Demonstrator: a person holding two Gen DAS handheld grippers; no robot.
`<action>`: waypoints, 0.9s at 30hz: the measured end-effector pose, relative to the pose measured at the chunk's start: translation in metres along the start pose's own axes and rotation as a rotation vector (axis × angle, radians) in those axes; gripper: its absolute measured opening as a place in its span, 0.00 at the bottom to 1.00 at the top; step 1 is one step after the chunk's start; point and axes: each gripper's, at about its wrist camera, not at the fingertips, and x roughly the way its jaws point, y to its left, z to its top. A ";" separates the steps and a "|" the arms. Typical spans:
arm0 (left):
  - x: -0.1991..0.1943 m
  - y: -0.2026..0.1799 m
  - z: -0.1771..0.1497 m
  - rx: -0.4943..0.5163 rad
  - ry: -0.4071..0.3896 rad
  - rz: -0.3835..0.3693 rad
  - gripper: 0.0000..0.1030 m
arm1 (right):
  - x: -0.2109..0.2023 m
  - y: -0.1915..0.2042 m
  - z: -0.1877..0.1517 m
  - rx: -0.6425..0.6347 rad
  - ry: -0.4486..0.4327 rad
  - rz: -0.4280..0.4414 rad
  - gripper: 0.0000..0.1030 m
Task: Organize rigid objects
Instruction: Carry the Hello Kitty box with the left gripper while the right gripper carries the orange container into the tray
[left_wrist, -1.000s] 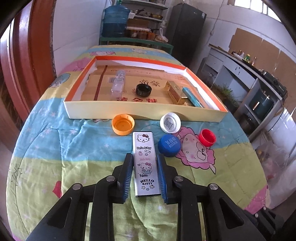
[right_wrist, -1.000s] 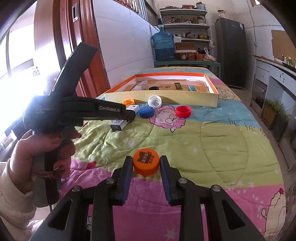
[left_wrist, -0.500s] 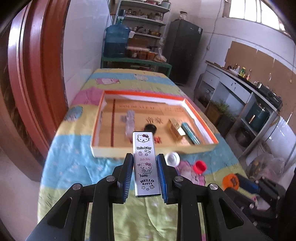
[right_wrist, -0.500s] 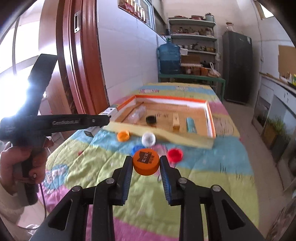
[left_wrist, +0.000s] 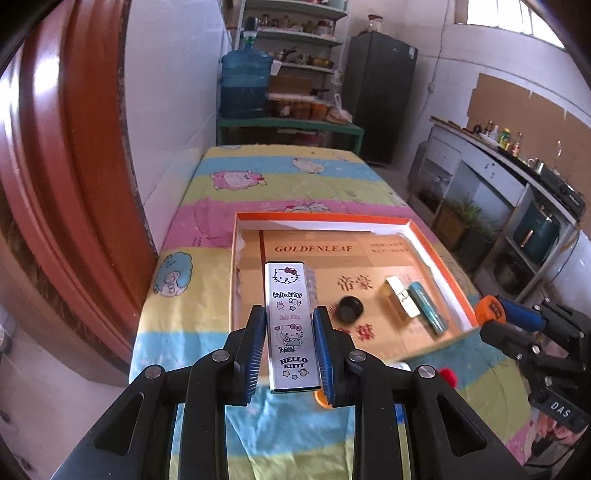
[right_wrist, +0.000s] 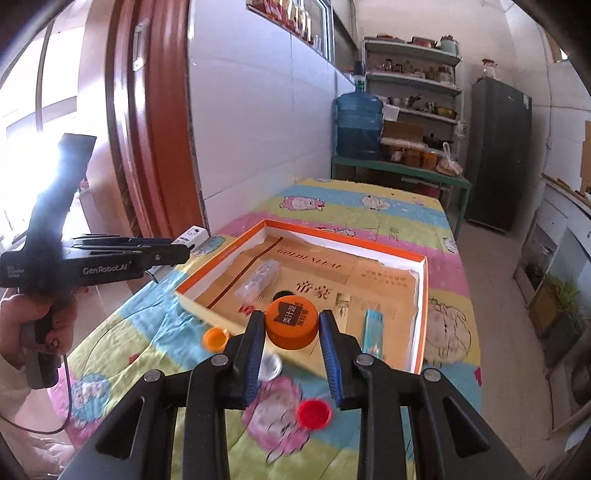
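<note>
My left gripper is shut on a flat white Hello Kitty box, held in the air above the near left part of the orange-rimmed tray. My right gripper is shut on an orange bottle cap with a printed top, held above the tray's near edge. In the tray lie a black cap, a gold box, a teal tube and a clear plastic piece. The right gripper and its orange cap show at the right edge of the left wrist view.
On the patterned quilt in front of the tray lie an orange cap, a clear white lid and a red cap. A hand holds the left gripper tool at left. A red door frame and white wall stand left.
Both grippers have risen off the quilt with their loads and moved toward the tray. The Hello Kitty box and orange cap now hang over the tray's near side.
</note>
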 end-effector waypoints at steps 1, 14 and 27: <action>0.005 0.002 0.004 -0.003 0.010 -0.002 0.26 | 0.006 -0.003 0.005 0.005 0.010 0.002 0.30; 0.076 0.011 0.049 0.003 0.103 0.014 0.26 | 0.085 -0.039 0.058 0.060 0.127 0.046 0.29; 0.133 0.015 0.065 -0.009 0.218 0.045 0.26 | 0.156 -0.051 0.064 0.138 0.286 -0.013 0.29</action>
